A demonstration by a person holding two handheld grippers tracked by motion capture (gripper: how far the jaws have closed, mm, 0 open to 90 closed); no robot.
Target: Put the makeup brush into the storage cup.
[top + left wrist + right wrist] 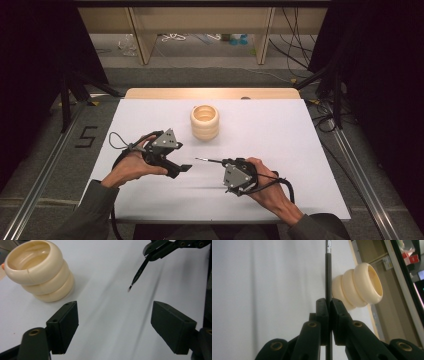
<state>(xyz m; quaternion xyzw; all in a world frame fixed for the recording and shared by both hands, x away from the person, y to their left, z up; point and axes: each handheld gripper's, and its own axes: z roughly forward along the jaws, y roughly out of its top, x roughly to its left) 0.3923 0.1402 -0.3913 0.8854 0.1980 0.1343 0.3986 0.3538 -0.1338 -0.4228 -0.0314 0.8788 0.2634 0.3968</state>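
Observation:
A cream ribbed pot (204,122) made of three stacked rings stands upright on the white table (280,130), open at the top. My right gripper (225,162) is shut on a thin black rod (207,160) with a metal tip that points left toward the left gripper. In the right gripper view the rod (328,277) runs straight up between the pressed jaws (329,305), and the pot (359,285) sits just beyond. My left gripper (182,169) is open and holds nothing. In the left gripper view its pads (65,325) stand wide apart, with the pot (37,270) at upper left and the rod tip (136,277) ahead.
A wooden strip (210,93) borders the table's far edge. Beyond it stand wooden furniture legs (142,40) with cables on the floor. Metal rails (45,170) flank the table, and a "5" (86,136) is marked on the floor at left.

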